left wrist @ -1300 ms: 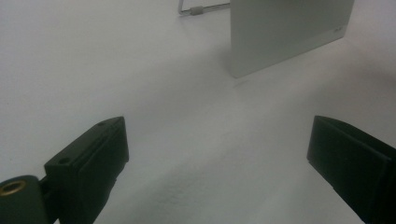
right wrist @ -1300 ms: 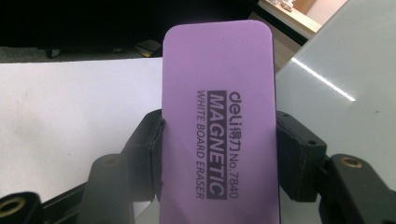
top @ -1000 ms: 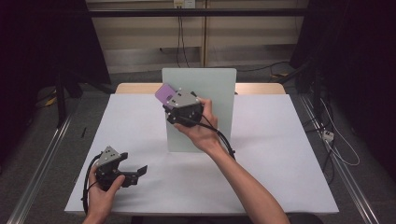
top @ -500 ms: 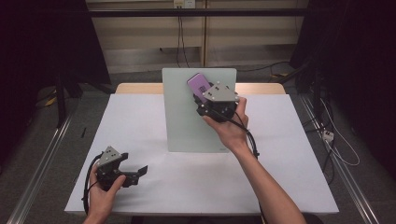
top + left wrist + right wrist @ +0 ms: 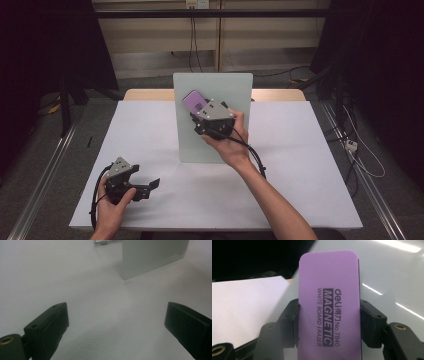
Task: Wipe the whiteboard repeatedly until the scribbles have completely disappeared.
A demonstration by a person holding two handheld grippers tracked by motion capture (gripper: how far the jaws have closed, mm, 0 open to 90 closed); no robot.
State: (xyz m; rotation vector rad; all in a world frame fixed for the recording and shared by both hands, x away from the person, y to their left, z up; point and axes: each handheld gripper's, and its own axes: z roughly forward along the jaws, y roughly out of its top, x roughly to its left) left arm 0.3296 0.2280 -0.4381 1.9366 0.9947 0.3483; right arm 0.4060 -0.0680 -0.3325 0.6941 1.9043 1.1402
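Observation:
A pale whiteboard panel (image 5: 220, 90) stands upright at the middle of the white table (image 5: 300, 150). My right gripper (image 5: 197, 111) is shut on a purple magnetic whiteboard eraser (image 5: 194, 101), held against the panel's upper left area. The right gripper view has the eraser (image 5: 328, 302) clamped between both black jaws, its printed label facing the camera, with the panel (image 5: 392, 275) behind it. My left gripper (image 5: 150, 187) rests low on the table at the front left, open and holding nothing. In the left gripper view, the panel's lower corner (image 5: 150, 257) stands farther off on the table.
The table's wooden far edge (image 5: 150, 94) shows behind the white cover. Dark floor, metal rails (image 5: 45, 165) and cables (image 5: 360, 150) lie on both sides. A black cable (image 5: 255, 160) trails from my right gripper along the forearm.
The right gripper carried the eraser from the panel's upper left across to its right side, then back toward the left and a little lower. The left gripper stayed put.

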